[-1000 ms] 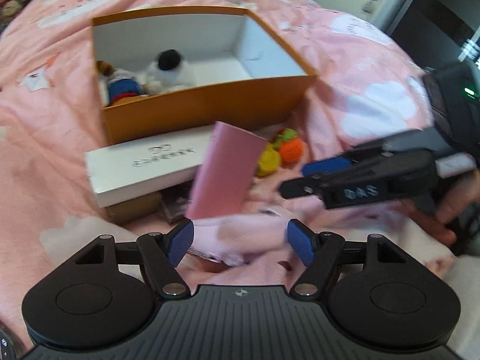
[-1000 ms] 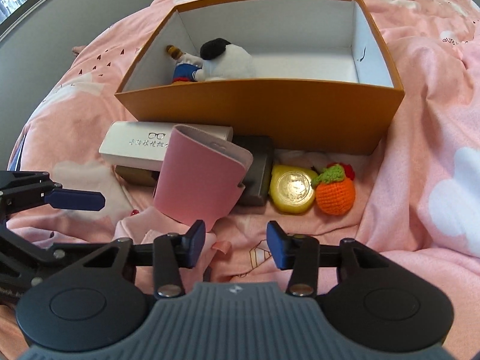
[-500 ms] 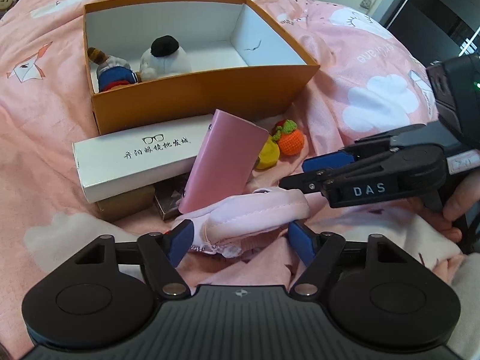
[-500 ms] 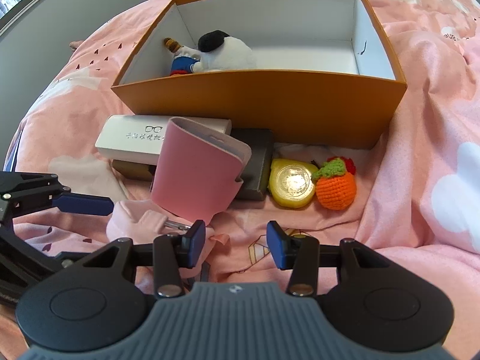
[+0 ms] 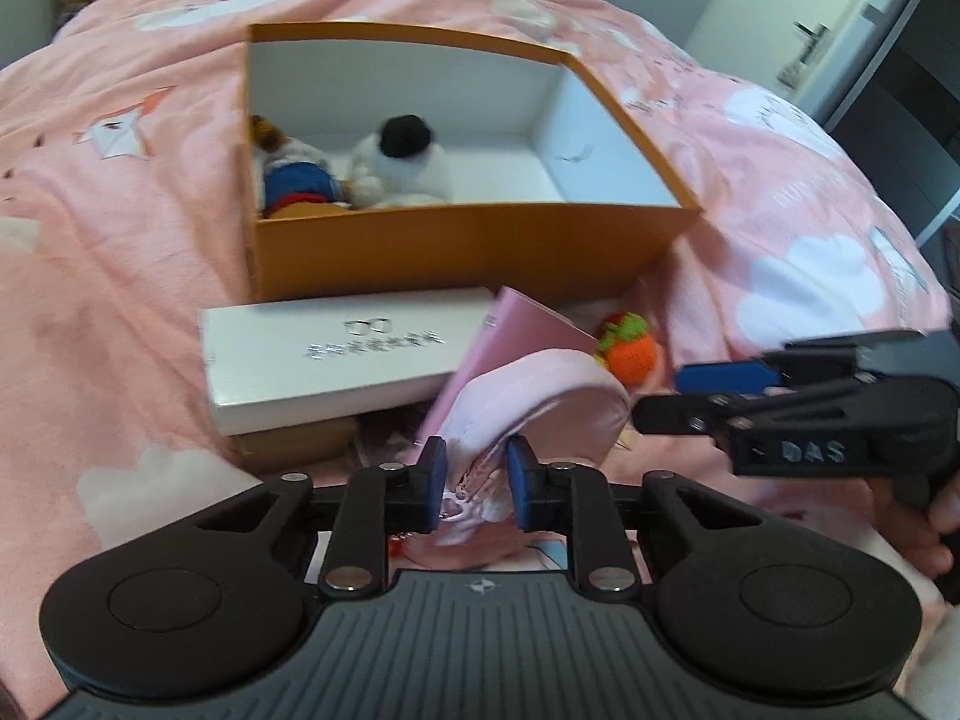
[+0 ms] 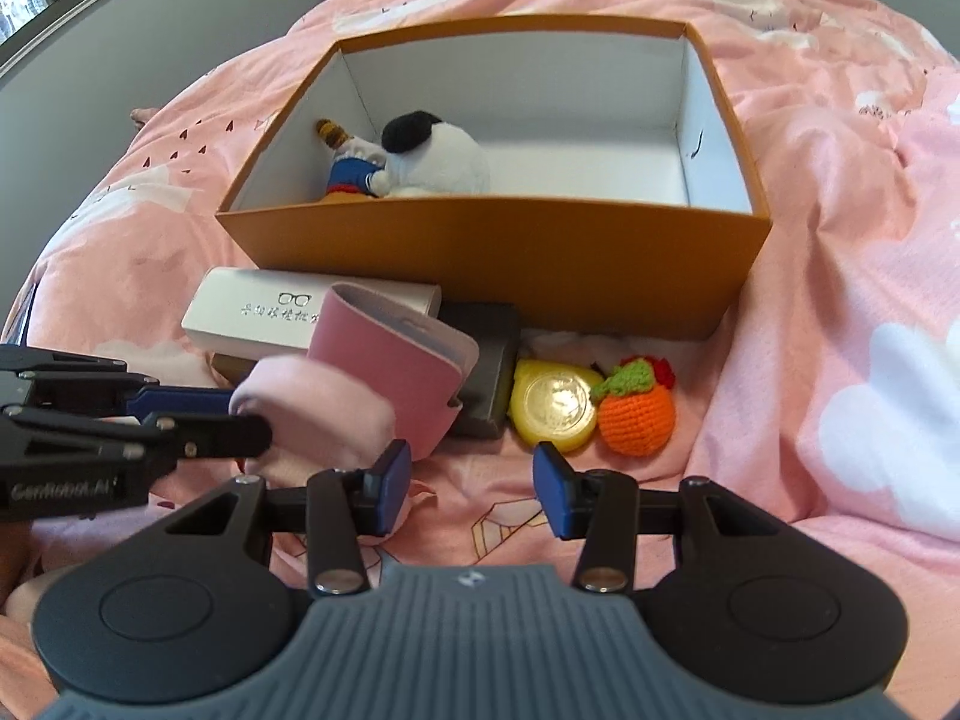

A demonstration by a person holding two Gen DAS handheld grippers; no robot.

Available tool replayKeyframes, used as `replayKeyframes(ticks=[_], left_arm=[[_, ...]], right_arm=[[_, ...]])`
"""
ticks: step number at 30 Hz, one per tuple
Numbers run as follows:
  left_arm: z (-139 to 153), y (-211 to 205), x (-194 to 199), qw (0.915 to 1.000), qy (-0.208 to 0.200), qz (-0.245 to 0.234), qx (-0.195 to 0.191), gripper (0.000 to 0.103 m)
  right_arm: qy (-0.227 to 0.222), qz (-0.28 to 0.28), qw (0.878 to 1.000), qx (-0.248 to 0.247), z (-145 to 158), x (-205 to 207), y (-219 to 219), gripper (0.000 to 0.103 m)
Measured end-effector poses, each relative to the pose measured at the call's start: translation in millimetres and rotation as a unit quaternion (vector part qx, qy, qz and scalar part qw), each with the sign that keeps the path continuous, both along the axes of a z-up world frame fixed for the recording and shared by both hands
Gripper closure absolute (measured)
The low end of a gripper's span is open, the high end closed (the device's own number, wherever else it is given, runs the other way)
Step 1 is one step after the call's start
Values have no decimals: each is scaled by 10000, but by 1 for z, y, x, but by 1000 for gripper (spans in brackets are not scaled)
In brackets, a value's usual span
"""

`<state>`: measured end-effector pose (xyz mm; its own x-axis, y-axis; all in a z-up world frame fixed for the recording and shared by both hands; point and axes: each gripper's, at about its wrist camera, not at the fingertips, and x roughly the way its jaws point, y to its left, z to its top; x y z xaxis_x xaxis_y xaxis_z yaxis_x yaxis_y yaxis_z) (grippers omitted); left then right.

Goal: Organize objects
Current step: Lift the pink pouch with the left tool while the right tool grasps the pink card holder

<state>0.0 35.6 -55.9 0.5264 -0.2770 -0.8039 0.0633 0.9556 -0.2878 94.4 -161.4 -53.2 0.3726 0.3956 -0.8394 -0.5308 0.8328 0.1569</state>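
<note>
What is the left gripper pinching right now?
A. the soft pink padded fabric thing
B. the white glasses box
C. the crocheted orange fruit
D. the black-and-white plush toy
A: the left gripper has just closed its blue fingers on the soft pink padded fabric thing, while the fruit, the box and the toy lie untouched.

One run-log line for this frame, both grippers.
left gripper: just closed, shut on pink fabric pouch | right gripper: open, nothing held | orange box: two plush toys inside
</note>
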Motion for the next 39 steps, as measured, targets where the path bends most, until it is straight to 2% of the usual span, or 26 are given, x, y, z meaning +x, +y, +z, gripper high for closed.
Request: replayKeyframes(ticks=[6,10,13,14,17,20,24,26,27,29,31,36,39], left_arm=[[-2,9,0,9998,2,196,-90,81],[-3,11,0,9998,13,148,-150,78],[-4,11,-1,9999,37,29,-139,59],[-4,9,-2,9999,43,-89,-138,49],[-7,2,0,9996,113,-256,-41,47],[-12,-7,3,9990,63,-281,341,46],[-17,-16,7,9978,8,-436,506,46],[-18,-19,7,9973,-24,-514,515,55],[-19,-20,6,9972,-37,-517,538,56],[-19,-21,6,9971,-38,-494,577,68],[-17,-19,4,9978,-50,-427,503,72],[3,-6,-6,9990,-226,-130,362,77],[24,8,-10,9986,-471,55,226,77]], right_arm=[[-71,181,9998,46,3,-2,5,55],[-80,298,9995,98,2,-2,9,62],[-63,371,9992,124,-1,-1,14,65],[-64,388,9991,126,-1,0,15,65],[19,442,9989,166,-4,1,17,66],[105,484,9986,159,-7,2,19,66],[184,409,9988,193,-9,4,17,65],[230,336,9989,233,-10,6,14,65],[252,296,9989,259,-10,7,12,65],[309,232,9987,338,-11,10,8,64],[355,152,9984,425,-11,12,4,60],[299,-115,9974,652,-4,17,-9,51],[354,-139,9966,728,-5,24,-12,47]])
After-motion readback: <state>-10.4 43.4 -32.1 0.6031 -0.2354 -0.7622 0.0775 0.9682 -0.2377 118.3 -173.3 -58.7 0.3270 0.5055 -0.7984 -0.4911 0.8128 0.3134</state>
